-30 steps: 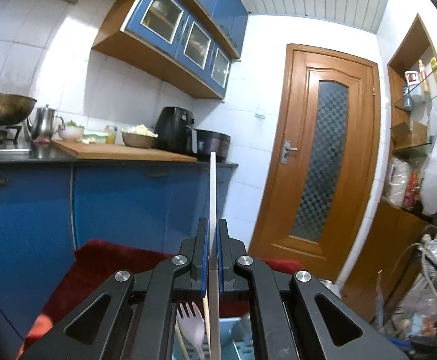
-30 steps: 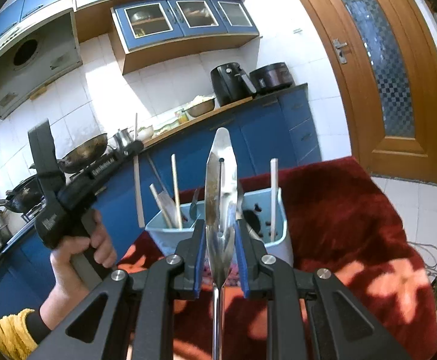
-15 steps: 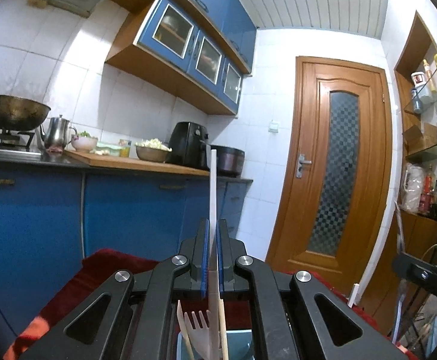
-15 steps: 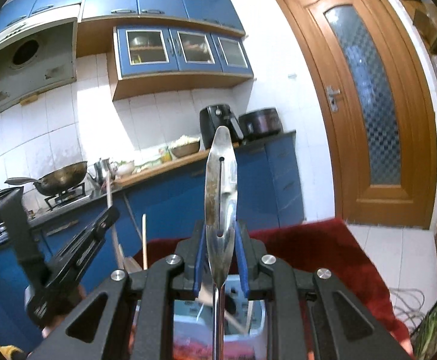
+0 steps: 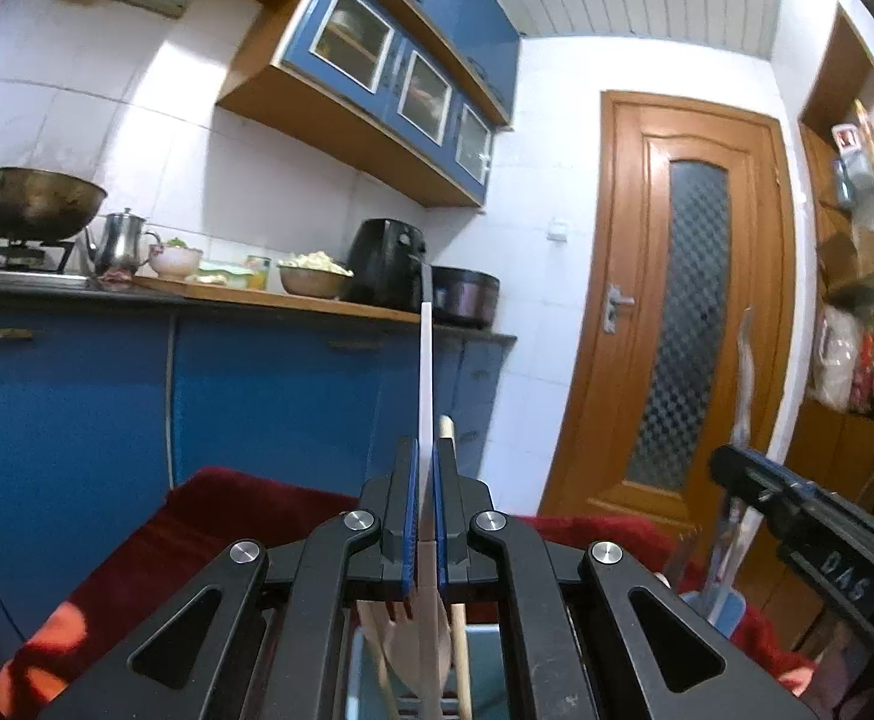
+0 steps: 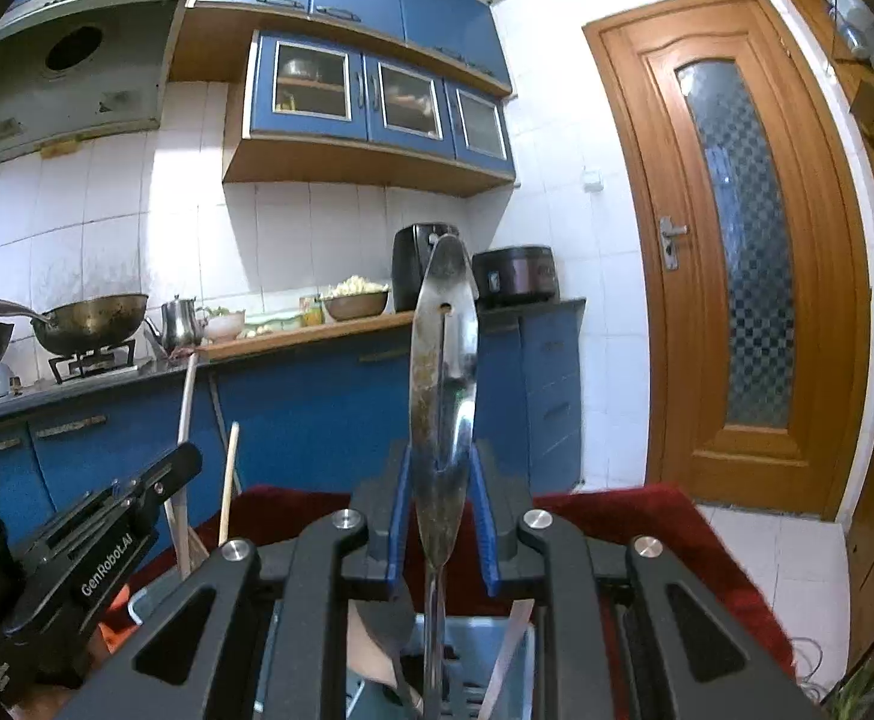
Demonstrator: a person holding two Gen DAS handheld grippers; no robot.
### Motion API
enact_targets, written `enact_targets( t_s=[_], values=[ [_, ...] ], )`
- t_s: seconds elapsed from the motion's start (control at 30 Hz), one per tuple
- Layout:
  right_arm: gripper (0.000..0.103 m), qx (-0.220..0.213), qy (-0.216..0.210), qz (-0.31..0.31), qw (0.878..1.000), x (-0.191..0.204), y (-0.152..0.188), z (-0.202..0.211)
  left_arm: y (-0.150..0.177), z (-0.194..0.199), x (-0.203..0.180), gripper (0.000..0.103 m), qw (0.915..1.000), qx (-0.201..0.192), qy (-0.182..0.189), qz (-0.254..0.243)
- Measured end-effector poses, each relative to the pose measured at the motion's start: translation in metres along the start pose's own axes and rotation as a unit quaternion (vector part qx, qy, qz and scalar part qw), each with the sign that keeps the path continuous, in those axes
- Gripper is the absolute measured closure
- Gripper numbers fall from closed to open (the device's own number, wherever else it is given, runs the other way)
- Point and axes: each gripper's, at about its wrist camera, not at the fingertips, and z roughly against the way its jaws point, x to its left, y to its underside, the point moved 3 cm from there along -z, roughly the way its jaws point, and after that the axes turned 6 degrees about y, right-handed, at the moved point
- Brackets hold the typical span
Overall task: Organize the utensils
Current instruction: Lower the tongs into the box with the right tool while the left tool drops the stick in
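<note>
While both utensils stand upright over the blue caddy (image 6: 500,669), the left gripper (image 5: 426,516) has its jaws clamped on a thin white utensil (image 5: 425,372) directly above it, and the right gripper (image 6: 440,525) pinches a steel slotted turner (image 6: 443,372) just above the caddy's right part. Each long axis points straight down into it; upright wooden handles (image 5: 460,648) crowd the left side, so room there looks tight.

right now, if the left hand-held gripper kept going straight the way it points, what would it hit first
Probably the blue lower cabinets under the counter. The left hand-held gripper, shut on a white utensil handle, points nearly level over the red cloth. Nothing nearer shows in line, though depth is unclear.
</note>
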Motion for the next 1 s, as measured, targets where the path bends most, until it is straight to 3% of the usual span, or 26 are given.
enact_targets(
  t_s=[0.3,0.4,0.5,0.63,1.0],
  values=[
    [0.081,0.054,-0.013,0.020,0.998,-0.002,0.025,0.001,0.011,-0.001,-0.010,0.098,0.9987,0.046,0.014,-0.013],
    [0.076,0.066,-0.019,0.013,0.998,-0.004,0.029,0.003,0.013,0.001,-0.012,0.089,0.9980,0.059,0.015,-0.019],
    [0.063,0.068,-0.025,0.000,0.997,-0.006,0.027,0.008,0.014,0.008,-0.014,0.082,0.9973,0.066,0.020,-0.026],
    [0.062,0.063,-0.028,-0.013,0.998,-0.007,0.021,0.019,0.012,0.021,-0.017,0.071,0.9970,0.069,0.023,-0.026],
    [0.062,0.050,-0.040,-0.035,0.997,-0.002,0.002,0.070,-0.004,0.066,-0.010,0.071,0.9959,0.086,0.026,-0.010]
  ],
)
